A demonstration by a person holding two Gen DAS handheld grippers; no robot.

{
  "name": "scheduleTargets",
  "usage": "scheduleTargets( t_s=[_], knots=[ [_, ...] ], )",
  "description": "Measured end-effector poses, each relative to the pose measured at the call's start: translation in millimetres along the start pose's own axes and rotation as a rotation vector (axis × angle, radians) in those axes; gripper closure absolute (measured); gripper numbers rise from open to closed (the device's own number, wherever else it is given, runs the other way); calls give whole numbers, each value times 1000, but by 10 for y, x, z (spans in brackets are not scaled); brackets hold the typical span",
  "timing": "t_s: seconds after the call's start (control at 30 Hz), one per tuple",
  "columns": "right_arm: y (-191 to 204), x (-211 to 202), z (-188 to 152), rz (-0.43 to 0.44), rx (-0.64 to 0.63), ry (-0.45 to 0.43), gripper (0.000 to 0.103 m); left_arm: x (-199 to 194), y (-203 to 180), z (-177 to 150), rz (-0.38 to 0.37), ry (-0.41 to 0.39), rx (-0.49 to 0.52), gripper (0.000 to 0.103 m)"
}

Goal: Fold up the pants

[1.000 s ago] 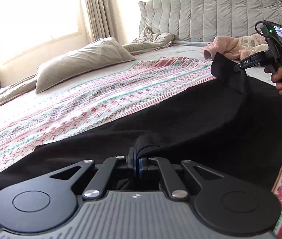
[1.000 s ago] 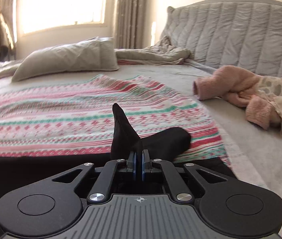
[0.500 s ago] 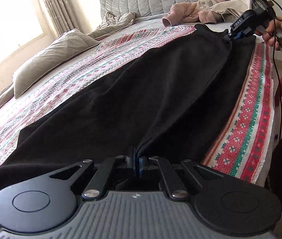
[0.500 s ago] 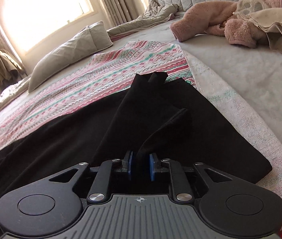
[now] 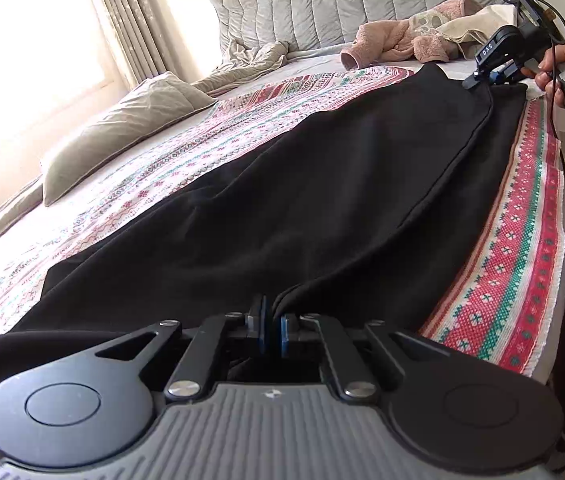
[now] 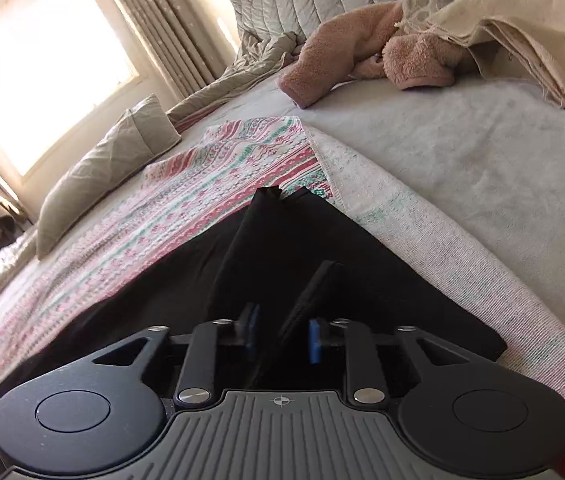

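While my left gripper (image 5: 272,326) pinches a fold of the black pants (image 5: 302,200), only its camera shows them laid full length along the patterned blanket (image 5: 514,264). My right gripper (image 6: 280,336) stands parted around a loose hem. Beyond the blanket lie a grey pillow (image 5: 122,128), pink towel (image 6: 362,52) and quilted headboard (image 5: 342,0). Half a second ago the right jaws were narrower.

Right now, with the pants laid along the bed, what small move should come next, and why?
Probably open the left hand-held gripper and draw it back. It is pinched on the black pants, which lie flat on the patterned blanket, while the right hand-held gripper stands open around a fabric edge.
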State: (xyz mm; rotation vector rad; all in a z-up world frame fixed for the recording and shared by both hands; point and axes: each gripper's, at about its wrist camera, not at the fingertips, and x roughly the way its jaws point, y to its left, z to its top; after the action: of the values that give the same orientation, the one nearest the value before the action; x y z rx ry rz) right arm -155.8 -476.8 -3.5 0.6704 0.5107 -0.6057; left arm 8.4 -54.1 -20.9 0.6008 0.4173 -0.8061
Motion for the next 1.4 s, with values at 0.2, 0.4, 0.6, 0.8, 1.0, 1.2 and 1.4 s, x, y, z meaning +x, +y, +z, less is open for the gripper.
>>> scheduleTargets(
  t_s=[0.2,0.4,0.6,0.8,1.0,1.2,1.4],
  knots=[
    [210,-220,-61,-210,-234,-8,103,-114,-62,72,15,-24,69,84],
    [82,-264,-99,-290,-262,28,103,-224,-222,53,-56,-27,125,84],
    [137,-275,-155,-374,-335,28,103,-250,-346,17,-81,-20,153,84],
    [219,-226,-177,-413,-393,50,94,-257,-300,19,-134,3,116,83],
    [460,-387,-103,-318,-416,-39,27,-364,127,37,-210,-33,-166,29],
    [926,-404,-160,-113,-456,-18,22,-507,503,-23,-46,-45,-347,15],
    [1418,-258,-290,106,-436,80,20,-569,905,-129,181,0,-498,8]
  ],
)
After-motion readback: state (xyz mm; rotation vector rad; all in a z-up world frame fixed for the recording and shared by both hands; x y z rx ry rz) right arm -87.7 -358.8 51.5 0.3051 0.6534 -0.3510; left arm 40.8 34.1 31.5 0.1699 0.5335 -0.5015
